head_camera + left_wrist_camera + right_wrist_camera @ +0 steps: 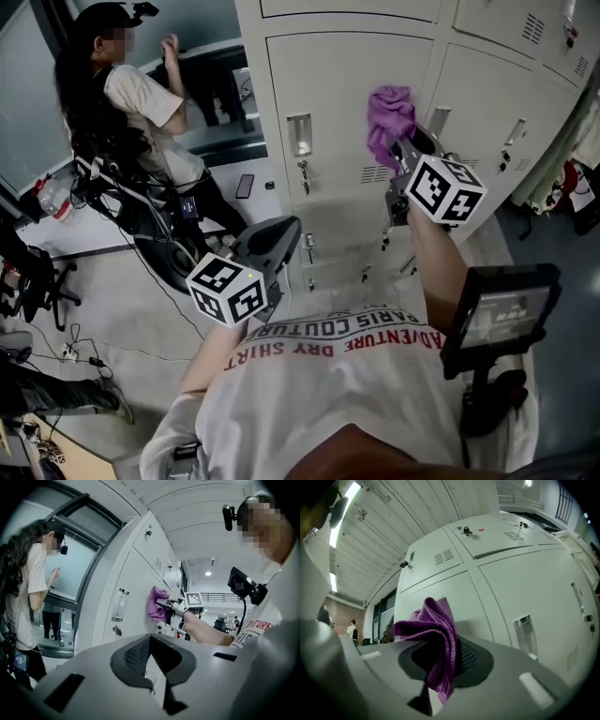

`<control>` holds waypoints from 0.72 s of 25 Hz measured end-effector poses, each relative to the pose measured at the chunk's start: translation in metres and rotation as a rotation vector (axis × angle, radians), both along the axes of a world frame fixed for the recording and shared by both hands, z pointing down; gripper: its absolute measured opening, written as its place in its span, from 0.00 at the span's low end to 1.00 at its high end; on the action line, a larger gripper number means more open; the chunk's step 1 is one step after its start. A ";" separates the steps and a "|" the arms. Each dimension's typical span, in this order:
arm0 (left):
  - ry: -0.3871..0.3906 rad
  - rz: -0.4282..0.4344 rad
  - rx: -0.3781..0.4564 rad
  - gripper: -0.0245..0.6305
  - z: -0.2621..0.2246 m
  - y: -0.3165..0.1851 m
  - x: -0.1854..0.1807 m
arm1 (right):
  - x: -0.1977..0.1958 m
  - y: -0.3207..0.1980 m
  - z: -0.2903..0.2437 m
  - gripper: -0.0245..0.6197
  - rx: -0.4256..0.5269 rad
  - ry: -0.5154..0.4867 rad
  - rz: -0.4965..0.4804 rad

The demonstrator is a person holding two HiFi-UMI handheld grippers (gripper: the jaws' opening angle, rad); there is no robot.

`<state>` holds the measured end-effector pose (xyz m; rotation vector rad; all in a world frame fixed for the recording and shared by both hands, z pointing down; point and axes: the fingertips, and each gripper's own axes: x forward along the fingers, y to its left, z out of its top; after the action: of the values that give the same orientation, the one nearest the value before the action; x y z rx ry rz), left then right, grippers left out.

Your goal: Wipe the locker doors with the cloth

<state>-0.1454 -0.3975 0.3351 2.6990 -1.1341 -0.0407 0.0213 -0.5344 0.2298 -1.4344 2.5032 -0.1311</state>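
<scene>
A purple cloth (389,120) is bunched in my right gripper (410,145), which is shut on it and holds it against the white locker door (337,103) near that door's right edge. The right gripper view has the cloth (438,641) hanging between the jaws with locker doors (520,592) ahead. My left gripper (277,236) hangs lower, away from the lockers, jaws together with nothing in them. From the left gripper view the cloth (157,603) and the right gripper (171,607) show against the door.
A person (141,103) stands at a window to the left of the lockers, with cables and gear (141,211) on the floor nearby. A small screen (502,314) on a mount sits at my right side. Each door has a handle recess (300,134).
</scene>
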 end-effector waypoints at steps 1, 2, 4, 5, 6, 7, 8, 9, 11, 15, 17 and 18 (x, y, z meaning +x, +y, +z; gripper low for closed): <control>0.000 -0.006 0.000 0.04 0.000 0.001 -0.002 | -0.012 0.004 0.002 0.14 0.001 0.009 -0.028; 0.001 -0.013 -0.001 0.04 0.001 0.001 -0.005 | -0.024 0.008 0.005 0.14 0.002 0.019 -0.056; 0.003 -0.026 -0.001 0.04 0.001 0.002 -0.010 | -0.047 0.014 0.013 0.14 -0.004 0.042 -0.110; 0.003 -0.032 -0.001 0.04 0.001 0.002 -0.012 | -0.059 0.017 0.018 0.14 -0.008 0.053 -0.136; 0.004 -0.037 -0.001 0.04 0.001 0.003 -0.015 | -0.070 0.019 0.023 0.14 -0.014 0.063 -0.161; 0.004 -0.043 -0.001 0.04 0.001 0.003 -0.017 | -0.080 0.020 0.029 0.14 -0.019 0.072 -0.186; 0.005 -0.050 -0.001 0.04 0.002 0.004 -0.020 | -0.091 0.022 0.035 0.14 -0.024 0.082 -0.210; 0.005 -0.056 -0.002 0.04 0.002 0.004 -0.023 | -0.101 0.023 0.041 0.14 -0.030 0.094 -0.232; 0.005 -0.068 -0.004 0.04 0.003 0.005 -0.027 | -0.119 0.025 0.053 0.14 -0.044 0.118 -0.271; 0.004 -0.096 -0.010 0.04 0.005 0.006 -0.036 | -0.143 0.020 0.075 0.14 -0.071 0.153 -0.312; 0.004 -0.109 -0.012 0.04 0.006 0.005 -0.040 | -0.150 0.013 0.082 0.14 -0.079 0.169 -0.313; 0.003 -0.114 -0.014 0.04 0.006 0.005 -0.041 | -0.152 0.010 0.085 0.14 -0.084 0.176 -0.310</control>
<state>-0.1864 -0.3925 0.3411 2.6186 -1.2818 -0.0550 -0.1310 -0.5249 0.3147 -1.1193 2.8842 -0.1747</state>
